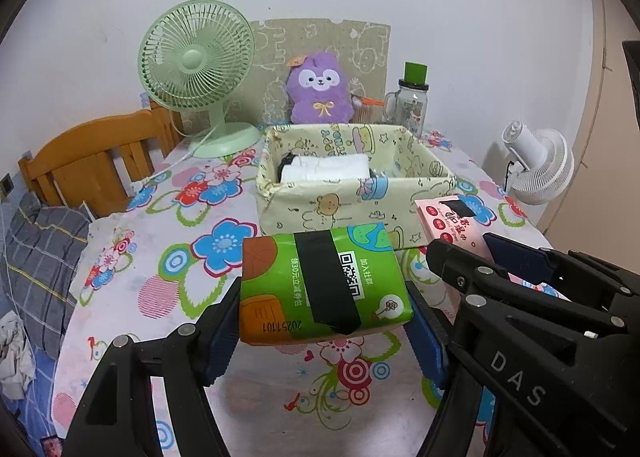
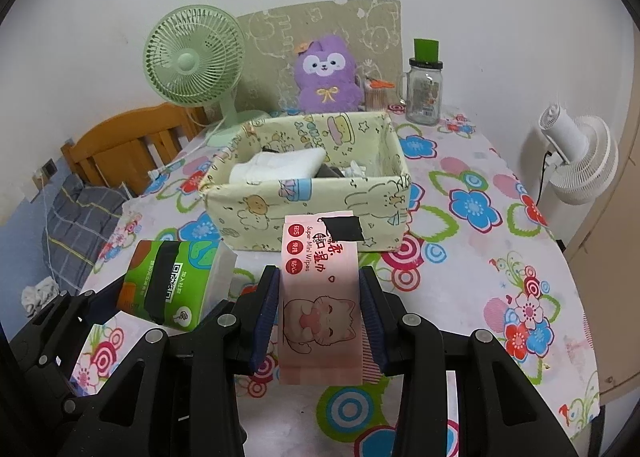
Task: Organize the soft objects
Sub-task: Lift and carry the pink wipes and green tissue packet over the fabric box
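Both packs lifted clear of the counter (image 2: 500, 217), short of the fabric bin (image 2: 312, 193) at frame centre.

Risks, as I judge them: soft packs squash and could slide out of the pads. The two claws sit close together and could knock at the bin's near wall. The bin is already part-filled by a white bundle (image 2: 280, 167), so room inside is tight.

Left claw (image 1: 324, 321): jaws fairly wide, clamped on the green tissue pack (image 1: 320, 281) at lower centre.

Right claw (image 2: 320, 313): jaws narrower, clamped on the pink wipes pack (image 2: 320, 297) at lower centre.
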`<action>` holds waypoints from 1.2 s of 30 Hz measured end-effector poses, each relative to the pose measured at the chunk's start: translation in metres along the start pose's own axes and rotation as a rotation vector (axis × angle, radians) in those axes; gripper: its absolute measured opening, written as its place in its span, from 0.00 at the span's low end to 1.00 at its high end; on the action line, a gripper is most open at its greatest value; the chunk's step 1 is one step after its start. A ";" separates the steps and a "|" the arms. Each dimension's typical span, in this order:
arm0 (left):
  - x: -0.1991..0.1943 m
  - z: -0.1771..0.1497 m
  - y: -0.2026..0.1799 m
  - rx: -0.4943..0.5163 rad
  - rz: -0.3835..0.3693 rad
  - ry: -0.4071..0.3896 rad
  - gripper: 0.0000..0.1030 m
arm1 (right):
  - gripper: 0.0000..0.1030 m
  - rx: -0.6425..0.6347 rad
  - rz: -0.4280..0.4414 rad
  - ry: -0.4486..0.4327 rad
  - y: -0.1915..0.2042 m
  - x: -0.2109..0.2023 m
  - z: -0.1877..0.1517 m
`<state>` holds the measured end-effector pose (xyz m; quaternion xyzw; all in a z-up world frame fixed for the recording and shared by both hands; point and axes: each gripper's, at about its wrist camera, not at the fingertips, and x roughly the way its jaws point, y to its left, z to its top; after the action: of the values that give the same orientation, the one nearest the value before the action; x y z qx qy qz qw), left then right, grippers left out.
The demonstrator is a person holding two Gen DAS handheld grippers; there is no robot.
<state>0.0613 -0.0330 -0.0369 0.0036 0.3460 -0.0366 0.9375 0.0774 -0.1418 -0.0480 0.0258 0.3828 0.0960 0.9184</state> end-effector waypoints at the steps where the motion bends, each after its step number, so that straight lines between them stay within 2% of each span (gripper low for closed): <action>1: -0.002 0.001 0.000 -0.001 -0.002 -0.002 0.73 | 0.42 -0.001 0.001 -0.003 0.001 -0.002 0.001; 18: -0.022 0.026 -0.008 0.023 -0.042 -0.042 0.73 | 0.42 0.002 -0.010 -0.059 0.001 -0.027 0.025; 36: -0.005 0.057 -0.015 0.046 -0.045 -0.036 0.73 | 0.42 0.008 -0.038 -0.064 -0.009 -0.019 0.053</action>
<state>0.0931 -0.0497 0.0099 0.0169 0.3282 -0.0658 0.9421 0.1028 -0.1526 0.0015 0.0252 0.3538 0.0762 0.9319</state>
